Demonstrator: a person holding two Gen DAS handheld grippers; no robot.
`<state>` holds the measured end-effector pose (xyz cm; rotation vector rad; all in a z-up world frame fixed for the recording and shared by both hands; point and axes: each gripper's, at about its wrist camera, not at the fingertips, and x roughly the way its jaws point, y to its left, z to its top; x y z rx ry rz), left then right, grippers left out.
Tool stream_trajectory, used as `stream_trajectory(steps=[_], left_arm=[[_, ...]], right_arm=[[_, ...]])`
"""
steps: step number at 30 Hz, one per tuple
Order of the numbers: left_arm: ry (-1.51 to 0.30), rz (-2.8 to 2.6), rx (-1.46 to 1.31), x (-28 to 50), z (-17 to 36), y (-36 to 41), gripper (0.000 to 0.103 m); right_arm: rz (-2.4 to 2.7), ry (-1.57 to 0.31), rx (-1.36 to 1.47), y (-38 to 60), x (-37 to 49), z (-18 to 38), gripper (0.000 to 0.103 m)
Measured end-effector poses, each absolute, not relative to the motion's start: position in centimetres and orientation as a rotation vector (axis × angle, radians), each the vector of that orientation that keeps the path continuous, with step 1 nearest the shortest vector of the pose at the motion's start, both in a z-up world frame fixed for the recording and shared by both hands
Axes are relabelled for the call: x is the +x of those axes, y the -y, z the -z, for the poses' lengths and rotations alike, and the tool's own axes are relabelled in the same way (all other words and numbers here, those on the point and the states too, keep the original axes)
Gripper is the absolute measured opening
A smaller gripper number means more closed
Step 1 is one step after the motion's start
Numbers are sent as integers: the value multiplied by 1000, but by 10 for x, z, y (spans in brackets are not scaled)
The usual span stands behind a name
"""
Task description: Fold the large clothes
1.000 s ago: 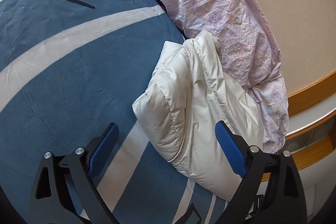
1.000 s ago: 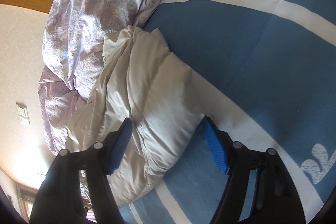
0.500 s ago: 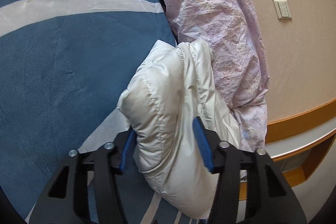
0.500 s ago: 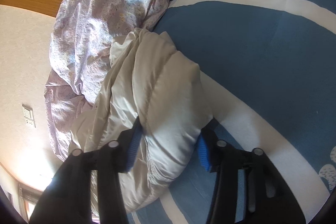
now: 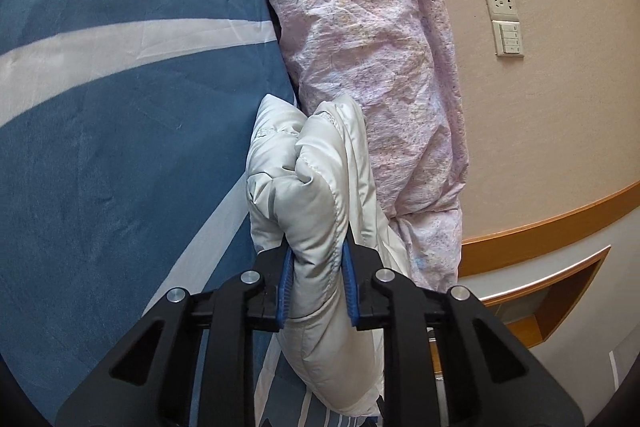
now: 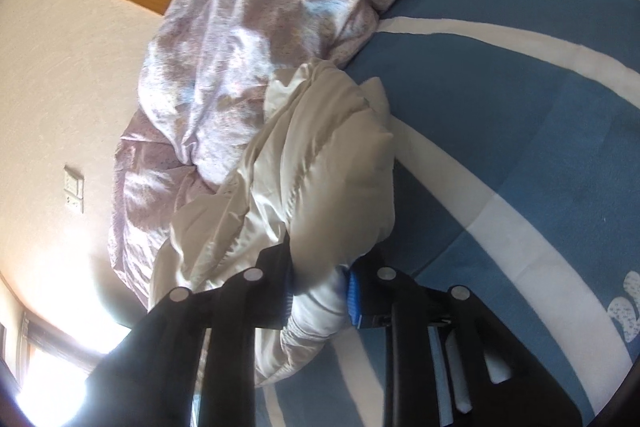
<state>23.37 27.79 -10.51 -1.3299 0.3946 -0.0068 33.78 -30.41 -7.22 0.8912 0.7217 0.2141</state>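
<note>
Both tongs, wide open a second ago, now closing on the jacket (image 5: pixel 316 195): left tongs (image 5: pixel 316 259) clenched, right tongs (image 6: pixel 320 279) too; quilt (image 5: pixel 368 39) at 12. Ready to lift and fold.

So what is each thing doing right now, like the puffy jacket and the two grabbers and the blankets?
White puffy jacket: bunched up, pinched at two places, lying on the bed.
Left gripper: jaws closing, pads squeezing a jacket fold.
Right gripper: jaws closing, jacket bunched between the pads.
Pink quilt: crumpled in a heap against the wall.
Blue striped bedspread: spread flat, lightly creased.
Wall switch: position too small to tell.
</note>
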Motion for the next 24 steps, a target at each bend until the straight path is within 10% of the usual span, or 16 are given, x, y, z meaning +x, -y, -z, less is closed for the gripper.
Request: stream_trajectory(steps=[24], left_arm=[[-307, -51, -1201, 88, 82, -319, 13]], right_arm=[[-474, -786, 682, 251, 237, 48, 20]])
